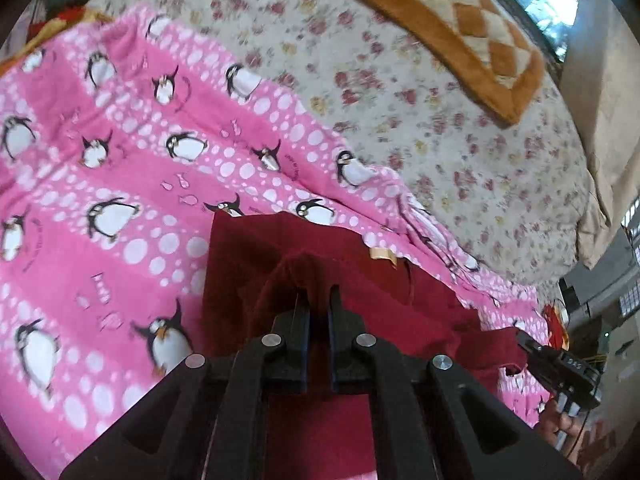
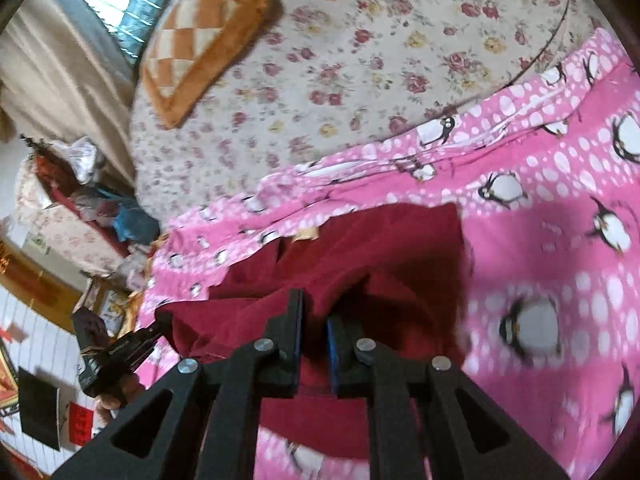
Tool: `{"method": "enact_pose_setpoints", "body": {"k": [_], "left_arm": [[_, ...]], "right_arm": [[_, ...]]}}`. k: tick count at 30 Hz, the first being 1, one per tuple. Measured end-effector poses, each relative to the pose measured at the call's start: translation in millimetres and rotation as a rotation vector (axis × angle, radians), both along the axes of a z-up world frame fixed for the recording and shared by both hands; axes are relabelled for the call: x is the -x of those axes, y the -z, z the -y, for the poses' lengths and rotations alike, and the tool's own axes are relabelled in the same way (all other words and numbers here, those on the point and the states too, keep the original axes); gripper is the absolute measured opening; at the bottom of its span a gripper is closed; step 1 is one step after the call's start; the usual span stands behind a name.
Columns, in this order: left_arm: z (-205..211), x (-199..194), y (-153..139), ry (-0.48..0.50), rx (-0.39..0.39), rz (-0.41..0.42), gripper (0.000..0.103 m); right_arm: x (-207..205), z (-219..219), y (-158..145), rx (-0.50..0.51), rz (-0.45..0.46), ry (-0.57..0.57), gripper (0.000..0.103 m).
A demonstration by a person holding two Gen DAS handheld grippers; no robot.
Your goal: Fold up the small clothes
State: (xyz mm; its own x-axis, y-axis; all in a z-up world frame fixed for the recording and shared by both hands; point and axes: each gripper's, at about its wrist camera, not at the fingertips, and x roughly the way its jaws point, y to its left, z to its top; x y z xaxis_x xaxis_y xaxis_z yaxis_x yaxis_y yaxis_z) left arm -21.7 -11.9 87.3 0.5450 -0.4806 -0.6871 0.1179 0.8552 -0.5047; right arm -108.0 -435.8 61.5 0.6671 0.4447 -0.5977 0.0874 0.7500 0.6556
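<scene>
A small dark red garment (image 1: 372,308) lies on a pink penguin-print blanket (image 1: 132,184). My left gripper (image 1: 318,292) is shut on a bunched fold of the red garment. My right gripper (image 2: 316,312) is shut on another edge of the same garment (image 2: 380,248), which lifts toward it. The right gripper also shows at the right edge of the left wrist view (image 1: 560,368), and the left gripper at the left of the right wrist view (image 2: 120,352), each pinching the cloth. A pale label (image 1: 382,254) sits at the garment's far edge.
The pink blanket (image 2: 552,240) lies over a floral bedsheet (image 1: 440,120). An orange and cream checked cushion (image 1: 460,28) rests on the bed's far side near a window. Cluttered furniture (image 2: 80,216) stands beyond the bed's edge.
</scene>
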Motion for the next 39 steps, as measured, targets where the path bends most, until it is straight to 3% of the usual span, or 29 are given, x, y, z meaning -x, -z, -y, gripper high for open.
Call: {"method": "enact_pose_setpoints", "body": {"k": [4,5,7,9,10,13,16,19,23,25,28,35,39], "left_arm": [[-1.6,-12.9,10.1,-0.003,0.005,0.040,0.000],[-2.8,-14.9,10.2,0.000,0.012,0.043,0.001],[-8.9,-16.0,8.6,-0.010,0.023,0.055,0.012],[-16.9,-13.4,3.0,-0.028,0.033,0.082,0.015],[-20.0,-12.3,0.8,-0.035,0.040,0.090,0.015],[-22.0,-10.5,-0.2,-0.045,0.044,0.091,0.016],[-12.7,-13.1,5.6,-0.034,-0.002,0.070,0.016],[-0.4,-20.2,19.9,-0.033,-0.104,0.015,0.016],[8.7,-26.1,42.0,-0.023,-0.214,-0.034,0.016],[11.8,-26.2,44.3,-0.015,-0.239,-0.025,0.016],[16.6,-24.1,42.2,0.001,-0.278,0.003,0.016],[18.8,-20.4,38.4,-0.002,-0.298,0.017,0.016],[17.3,-17.2,37.8,-0.008,-0.306,0.025,0.016]], "right_arm": [[-32.6,9.8,23.0,0.003,-0.033,0.055,0.012],[-40.7,12.6,28.7,0.001,-0.048,0.063,0.018],[-45.1,15.6,29.3,0.002,-0.046,0.073,0.034],[-37.7,20.0,20.1,0.012,0.002,0.106,0.051],[-32.0,21.1,15.6,0.016,0.023,0.113,0.052],[-14.1,14.9,0.1,0.049,0.076,0.079,0.052],[-7.7,-5.8,-4.5,0.111,0.094,-0.002,0.052],[-31.0,-27.6,10.6,0.201,0.005,-0.055,0.052],[-76.8,-26.0,44.3,0.323,-0.103,0.011,0.052],[-91.2,-16.7,62.5,0.299,-0.144,0.046,0.051],[-97.3,-13.8,67.0,0.291,-0.119,0.076,0.051],[-62.7,-19.2,39.0,0.270,-0.098,0.067,0.055],[-29.8,-32.8,22.7,0.329,-0.075,0.028,0.060]]}}
